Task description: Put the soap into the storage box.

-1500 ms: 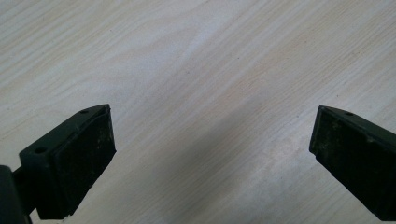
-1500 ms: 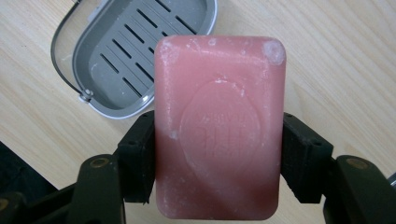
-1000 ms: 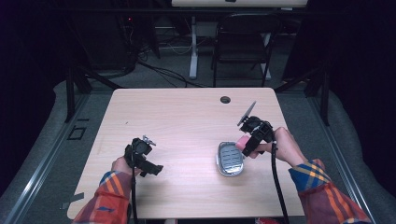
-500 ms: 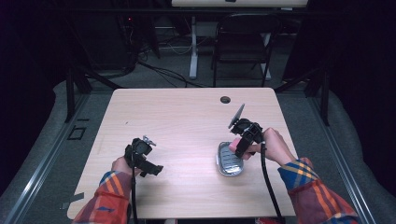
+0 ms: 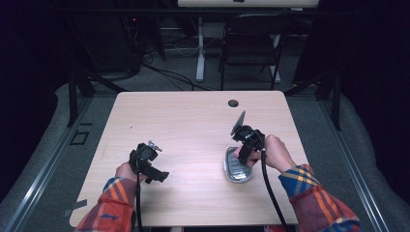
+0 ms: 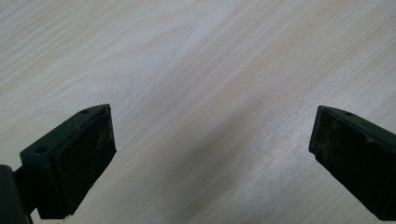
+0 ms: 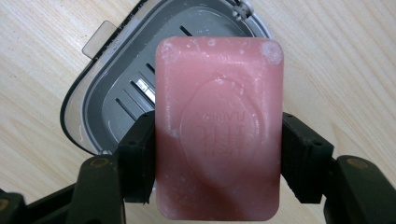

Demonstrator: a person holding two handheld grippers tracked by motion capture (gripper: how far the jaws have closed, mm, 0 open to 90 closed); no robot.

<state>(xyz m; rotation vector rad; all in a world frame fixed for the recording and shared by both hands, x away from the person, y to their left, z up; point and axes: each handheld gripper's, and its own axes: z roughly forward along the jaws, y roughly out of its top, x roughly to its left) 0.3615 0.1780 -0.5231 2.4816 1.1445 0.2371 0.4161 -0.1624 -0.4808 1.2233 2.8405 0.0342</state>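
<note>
From the high view, the right gripper hangs over a grey soap dish near the right front of the wooden table, something pink showing between its jaws, while the left gripper rests well apart on the left side; the right hand is plainly the nearer one to the dish, and the only other item on the table is a small dark grommet near the far edge. In the left gripper view, the two black jaws stand wide apart over bare wood, holding nothing. In the right gripper view, the jaws are clamped on the long sides of a pink soap bar, its long axis pointing away from the gripper; the slotted dish lies directly beneath and slightly left, so the drop looks unobstructed.
</note>
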